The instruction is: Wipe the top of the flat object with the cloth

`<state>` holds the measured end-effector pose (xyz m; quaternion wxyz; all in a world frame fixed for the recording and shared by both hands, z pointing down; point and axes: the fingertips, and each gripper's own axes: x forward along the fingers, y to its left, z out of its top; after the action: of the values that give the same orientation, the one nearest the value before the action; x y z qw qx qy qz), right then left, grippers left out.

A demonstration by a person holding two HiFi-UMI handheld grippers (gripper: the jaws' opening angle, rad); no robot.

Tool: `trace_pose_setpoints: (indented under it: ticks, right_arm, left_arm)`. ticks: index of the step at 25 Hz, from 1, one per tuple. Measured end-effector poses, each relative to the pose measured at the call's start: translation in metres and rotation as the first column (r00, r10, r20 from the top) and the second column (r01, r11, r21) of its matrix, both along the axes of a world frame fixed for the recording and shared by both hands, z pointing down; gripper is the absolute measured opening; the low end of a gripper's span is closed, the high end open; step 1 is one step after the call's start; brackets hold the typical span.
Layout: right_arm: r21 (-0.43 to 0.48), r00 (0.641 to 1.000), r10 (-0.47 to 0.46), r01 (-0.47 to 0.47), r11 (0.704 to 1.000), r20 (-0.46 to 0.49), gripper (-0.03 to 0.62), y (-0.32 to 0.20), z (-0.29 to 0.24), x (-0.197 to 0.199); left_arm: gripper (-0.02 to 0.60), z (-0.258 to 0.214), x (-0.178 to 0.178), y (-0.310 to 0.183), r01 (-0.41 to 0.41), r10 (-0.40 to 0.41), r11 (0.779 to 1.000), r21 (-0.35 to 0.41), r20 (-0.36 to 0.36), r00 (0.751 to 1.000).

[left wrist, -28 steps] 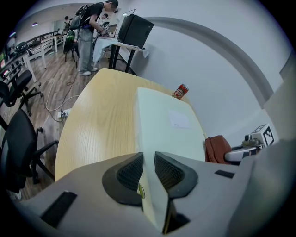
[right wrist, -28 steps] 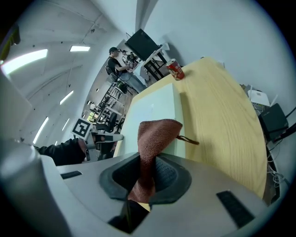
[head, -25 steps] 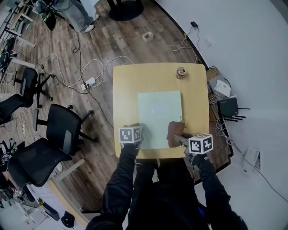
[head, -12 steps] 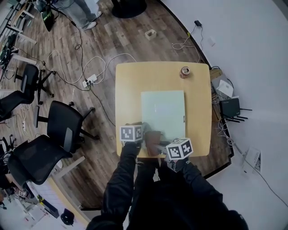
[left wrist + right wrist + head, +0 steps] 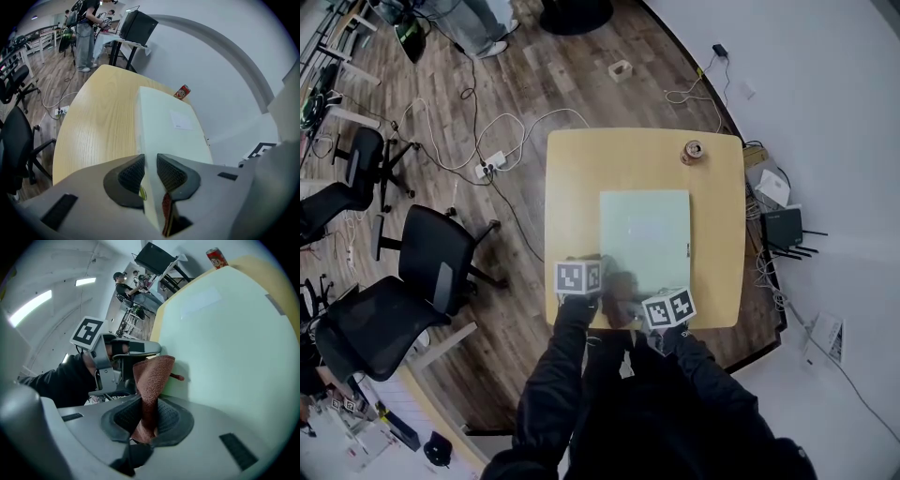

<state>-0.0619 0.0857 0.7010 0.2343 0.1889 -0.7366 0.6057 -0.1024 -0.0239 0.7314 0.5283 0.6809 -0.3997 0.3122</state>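
Because the cloth (image 5: 152,380) looks soft and floppy, it is pinched by one end in the right tool (image 5: 149,416), at the flat object's (image 5: 645,234) near edge, which is clamped in the left tool (image 5: 151,171).

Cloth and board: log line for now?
left gripper: clamped on board edge | right gripper: grips cloth at board's near-left corner

My cloth (image 5: 152,380) is rusty red-brown with a fine knitted weave. The flat object (image 5: 645,234) is pale mint green; the worktop (image 5: 572,187) is light yellow with wood grain. The can (image 5: 693,151) is red. My left fingers (image 5: 131,174) are dark grey, cross-hatched. The floor (image 5: 581,75) is brown planks
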Motion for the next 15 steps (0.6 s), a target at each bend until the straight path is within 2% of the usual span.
trace_pose_setpoints:
  ticks: [15]
  right_arm:
    - [0.025,0.988,0.082,-0.079,0.997,-0.129,0.074,0.000,0.013,0.091]
  left_arm:
    - [0.100,0.000,0.001,0.002,0.015,-0.015,1.000,-0.001,0.024,1.000]
